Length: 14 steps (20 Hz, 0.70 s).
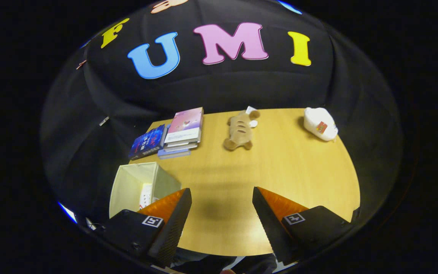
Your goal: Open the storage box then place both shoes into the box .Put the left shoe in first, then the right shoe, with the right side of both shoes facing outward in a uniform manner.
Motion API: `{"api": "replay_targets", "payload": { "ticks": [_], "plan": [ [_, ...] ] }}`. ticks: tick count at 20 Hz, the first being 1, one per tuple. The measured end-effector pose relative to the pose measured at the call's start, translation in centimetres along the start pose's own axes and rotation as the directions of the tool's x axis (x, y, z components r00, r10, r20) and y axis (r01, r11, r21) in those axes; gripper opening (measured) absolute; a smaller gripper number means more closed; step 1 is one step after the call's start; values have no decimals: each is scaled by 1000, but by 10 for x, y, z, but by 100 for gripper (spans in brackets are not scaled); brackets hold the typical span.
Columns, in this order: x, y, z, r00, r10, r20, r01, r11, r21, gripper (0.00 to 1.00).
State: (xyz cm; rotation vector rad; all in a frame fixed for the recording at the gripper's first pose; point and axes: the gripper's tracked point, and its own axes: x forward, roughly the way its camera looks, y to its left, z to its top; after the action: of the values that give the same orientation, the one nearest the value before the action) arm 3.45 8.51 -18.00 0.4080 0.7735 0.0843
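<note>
1. The gripper (222, 198) hangs above the wooden table (280, 179), its fingers spread wide apart with nothing between them, only bare tabletop in the gap.
2. The storage box (127, 182), a pale fabric one with its top open, sits at the table's near left corner, just beside the left finger; something small and white lies inside it.
3. Beyond the box, at the far left corner of the table, a stack of books (183, 133) with a dark blue book (148, 141) leaning beside it.
4. Right of the books, along the far edge, a brown plush toy (238, 131) lies flat.
5. Far right corner, well apart from the box: a white object (319, 123) with a small label.
</note>
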Motion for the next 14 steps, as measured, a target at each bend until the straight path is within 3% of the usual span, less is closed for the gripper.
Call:
{"api": "replay_targets", "payload": {
  "ticks": [5, 14],
  "plan": [
    [-37, -48, 27, 973, -107, 203, 112, 994, -15, 98],
    [-106, -57, 41, 896, -145, 420, 168, 986, -17, 98]
  ]
}}
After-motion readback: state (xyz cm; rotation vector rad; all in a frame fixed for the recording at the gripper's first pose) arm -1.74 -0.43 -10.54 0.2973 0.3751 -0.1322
